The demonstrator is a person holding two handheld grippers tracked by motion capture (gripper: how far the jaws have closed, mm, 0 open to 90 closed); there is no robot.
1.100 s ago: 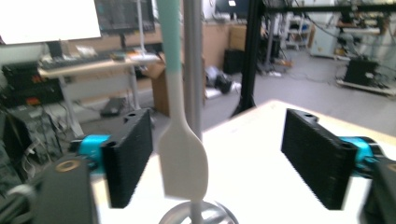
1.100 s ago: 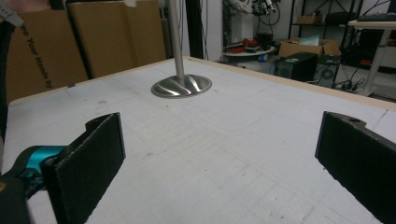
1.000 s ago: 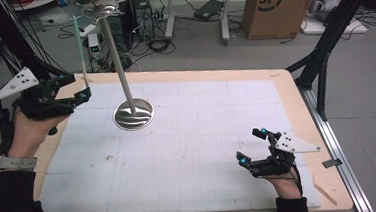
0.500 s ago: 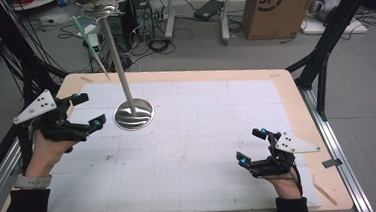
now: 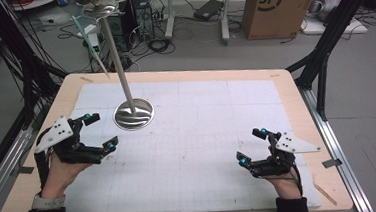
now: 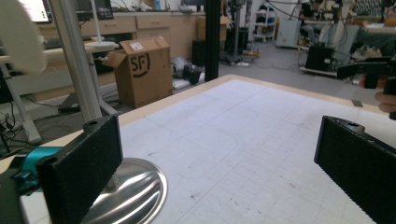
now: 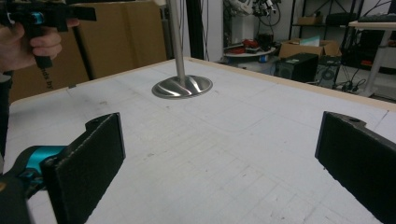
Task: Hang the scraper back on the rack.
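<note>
left tool (image 5: 95,132): jaws wide apart, holding nothing, just beside stand base
right tool (image 5: 255,145): jaws spread, nothing between them, low over desk (image 5: 198,135), well apart from stand
metal stand (image 5: 133,113): upright, far-left of desk; something thin and green hangs at its top
progress: nothing gripped; any grasp on the stand left to do

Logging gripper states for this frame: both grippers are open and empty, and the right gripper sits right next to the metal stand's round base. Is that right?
Not quite. The left gripper is the one beside the metal stand's round base; the right gripper is far across the table. The high view shows it. Both are indeed open and empty.
</note>
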